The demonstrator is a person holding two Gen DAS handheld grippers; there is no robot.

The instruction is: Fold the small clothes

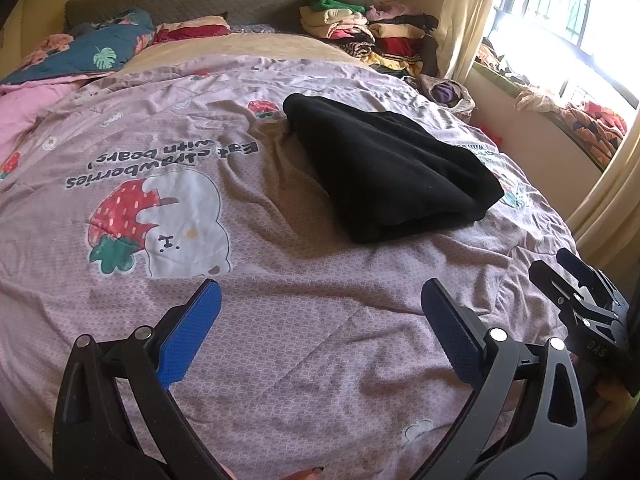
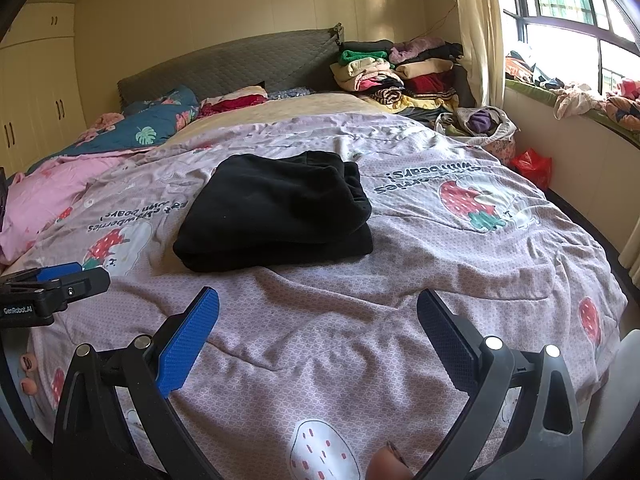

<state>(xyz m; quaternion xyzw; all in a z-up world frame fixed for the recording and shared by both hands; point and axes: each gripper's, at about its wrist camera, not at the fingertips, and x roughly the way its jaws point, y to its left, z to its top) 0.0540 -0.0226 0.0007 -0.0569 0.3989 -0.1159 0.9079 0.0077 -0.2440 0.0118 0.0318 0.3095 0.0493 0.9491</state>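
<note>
Both tongs I hold wide apart, gripping nothing: left gripper (image 1: 320,316), right gripper (image 2: 318,326), over the strawberry quilt (image 2: 400,280). Folded black garment (image 2: 276,210) lies at 12 o'clock, unobstructed. Stacked clothes (image 2: 396,72) sit beyond at 1 o'clock, teal blanket (image 2: 156,124) at 10.

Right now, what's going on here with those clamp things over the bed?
A person holds a two-finger gripper in each hand and is folding small clothes on the bed. A black garment lies folded on the pink strawberry-print bedspread. The left gripper and right gripper both hang open above the bedspread, short of the garment and holding nothing. Folded clothes are stacked by the headboard.
</note>
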